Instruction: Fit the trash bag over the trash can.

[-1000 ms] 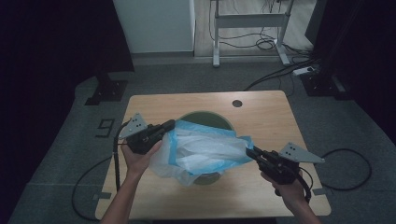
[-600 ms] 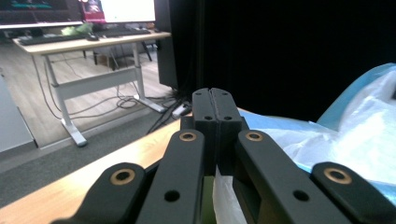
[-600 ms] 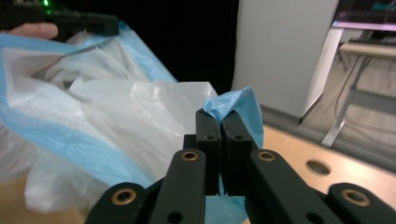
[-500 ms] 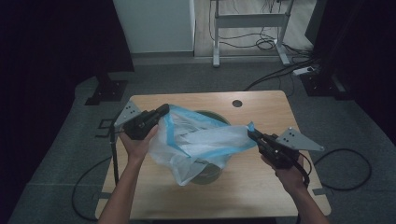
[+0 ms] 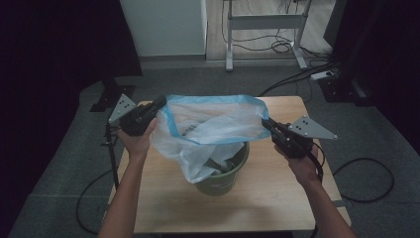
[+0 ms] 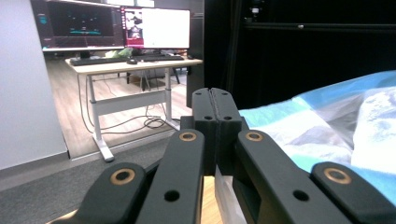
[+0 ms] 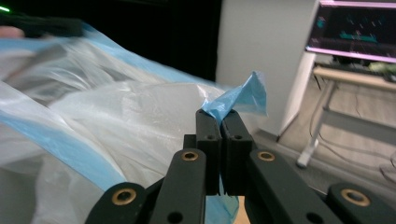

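**Bag stretched wide above the bucket**

The left hand-held gripper (image 5: 159, 103) and the right hand-held gripper (image 5: 264, 123) hold opposite sides of the blue-rimmed plastic bag (image 5: 208, 130). Both sets of jaws are pressed together: in the right gripper view a blue corner of the rim (image 7: 236, 100) sticks up from between them, and in the left gripper view the closed jaws sit against the bag's edge (image 6: 275, 126). The rim is pulled taut into a wide mouth hanging over the far half of the table (image 5: 277, 198), while the bag's lower end drops into the green bucket (image 5: 223, 179), which stands near the table's middle. The left hand-held gripper is out at the far left corner of the table; the right one hangs above the right side, inside the edge. The near part of the table and the strip right of the bucket lie bare.

Compared with half a second ago, the bag is higher and its mouth opened much wider, both grippers have risen and moved apart, and more of the bucket shows beneath.
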`<state>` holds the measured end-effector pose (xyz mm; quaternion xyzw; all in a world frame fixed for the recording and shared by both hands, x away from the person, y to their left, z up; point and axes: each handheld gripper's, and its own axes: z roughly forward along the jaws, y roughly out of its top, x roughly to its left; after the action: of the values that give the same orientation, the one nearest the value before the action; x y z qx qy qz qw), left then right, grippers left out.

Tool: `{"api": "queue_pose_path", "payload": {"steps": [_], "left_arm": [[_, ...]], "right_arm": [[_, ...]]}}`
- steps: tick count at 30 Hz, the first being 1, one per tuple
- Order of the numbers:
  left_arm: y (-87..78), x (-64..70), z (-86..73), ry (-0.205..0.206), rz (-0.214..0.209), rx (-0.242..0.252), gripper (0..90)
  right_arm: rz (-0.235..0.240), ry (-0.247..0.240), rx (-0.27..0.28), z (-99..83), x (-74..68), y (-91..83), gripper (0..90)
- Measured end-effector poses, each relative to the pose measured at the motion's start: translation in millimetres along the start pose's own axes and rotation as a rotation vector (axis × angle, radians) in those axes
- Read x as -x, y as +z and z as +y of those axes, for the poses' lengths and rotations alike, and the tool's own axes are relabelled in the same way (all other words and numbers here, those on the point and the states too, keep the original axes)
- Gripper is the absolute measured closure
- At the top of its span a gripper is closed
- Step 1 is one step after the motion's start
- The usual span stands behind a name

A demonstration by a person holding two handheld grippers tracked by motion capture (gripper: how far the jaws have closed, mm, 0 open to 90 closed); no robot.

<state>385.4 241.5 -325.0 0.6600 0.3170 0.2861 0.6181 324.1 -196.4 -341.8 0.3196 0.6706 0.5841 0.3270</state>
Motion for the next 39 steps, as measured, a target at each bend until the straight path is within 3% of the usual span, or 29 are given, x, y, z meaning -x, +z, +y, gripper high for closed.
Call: {"api": "queue_pose_path", "payload": {"steps": [8, 17, 24, 28, 36, 39], "left_arm": [[-6.3, -5.2, -23.9, -0.039, -0.005, -0.032, 90.0], [-16.7, -5.2, -44.3, -0.08, -0.022, -0.078, 90.0], [-17.4, -12.3, -61.4, -0.162, -0.043, -0.16, 90.0], [-16.3, -12.4, -66.9, -0.165, -0.046, -0.173, 90.0], [-19.2, -10.3, -75.0, -0.164, -0.044, -0.173, 90.0], [-20.7, -9.2, -75.7, -0.163, -0.049, -0.166, 90.0]], "right_arm": [[-0.04, 0.087, -0.083, -41.9, 19.3, 10.2, 86.7], [-0.033, 0.114, -0.126, -64.6, 18.2, 13.2, 85.5], [-0.013, 0.175, -0.158, -82.0, 21.5, 19.4, 85.2], [0.016, 0.222, -0.171, -89.1, 24.4, 27.7, 83.4], [0.02, 0.23, -0.224, -103.6, 19.7, 36.6, 84.1], [0.017, 0.236, -0.224, -106.4, 18.5, 36.3, 80.4]]}}
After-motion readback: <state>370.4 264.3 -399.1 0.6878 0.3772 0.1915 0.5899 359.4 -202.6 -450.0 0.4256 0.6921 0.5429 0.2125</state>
